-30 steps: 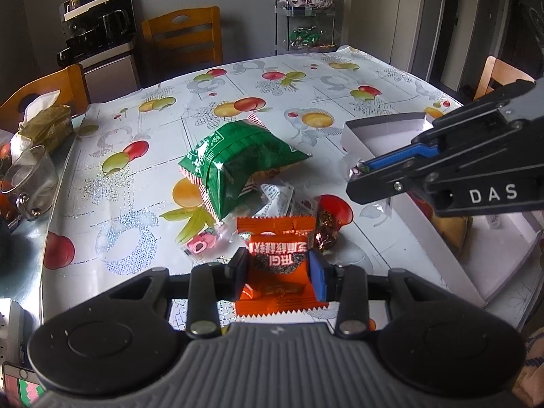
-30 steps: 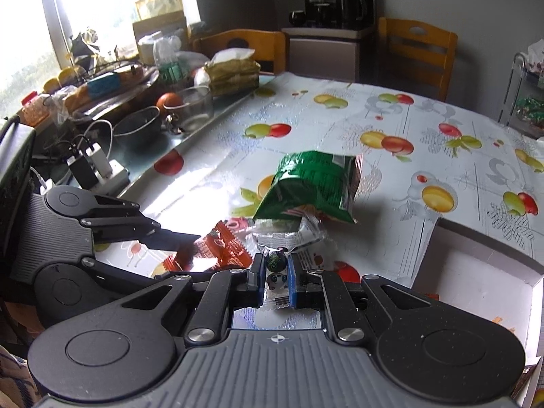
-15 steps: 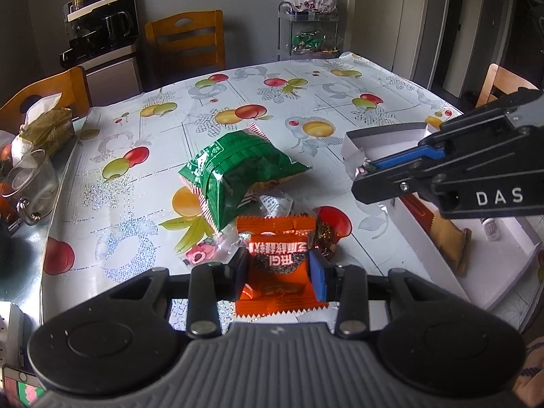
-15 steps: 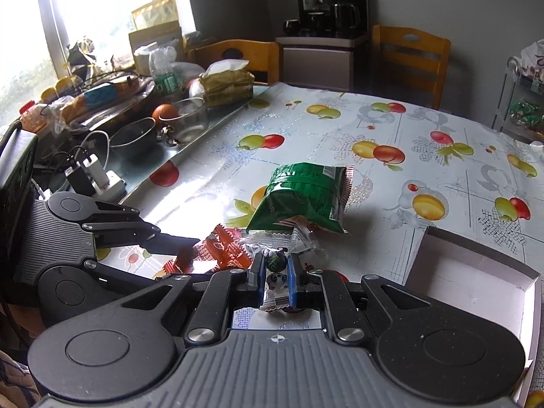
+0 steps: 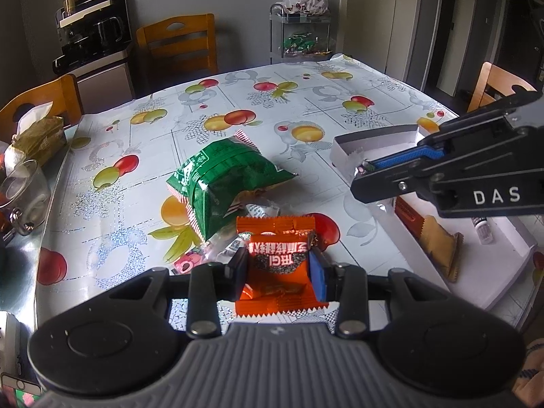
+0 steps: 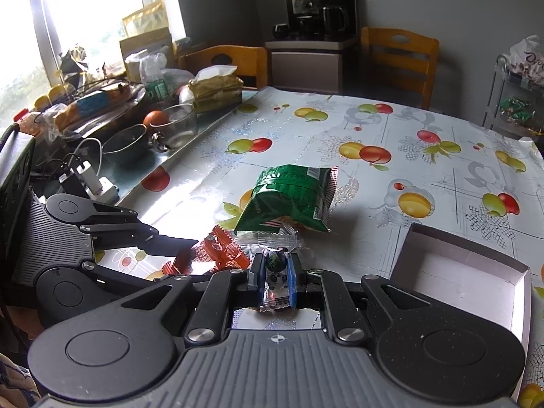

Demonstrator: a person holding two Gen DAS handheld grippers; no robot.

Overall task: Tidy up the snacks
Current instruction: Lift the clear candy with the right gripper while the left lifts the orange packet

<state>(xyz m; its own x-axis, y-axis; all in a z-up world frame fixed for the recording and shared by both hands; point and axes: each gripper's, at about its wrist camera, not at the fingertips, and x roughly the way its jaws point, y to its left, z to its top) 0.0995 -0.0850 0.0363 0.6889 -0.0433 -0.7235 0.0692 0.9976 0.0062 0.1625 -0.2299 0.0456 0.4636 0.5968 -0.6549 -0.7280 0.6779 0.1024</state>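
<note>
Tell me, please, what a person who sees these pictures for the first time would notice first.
Most striking is the green snack bag lying in the middle of the fruit-print tablecloth. Next, the left gripper is shut on an orange snack packet near the table's front edge, and the right gripper is shut on a small clear-wrapped candy. A white cardboard box stands open on the right.

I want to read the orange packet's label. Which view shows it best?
The left wrist view: the orange packet faces the camera, print visible, clamped in the left gripper. The right wrist view shows only its crumpled side.
</note>
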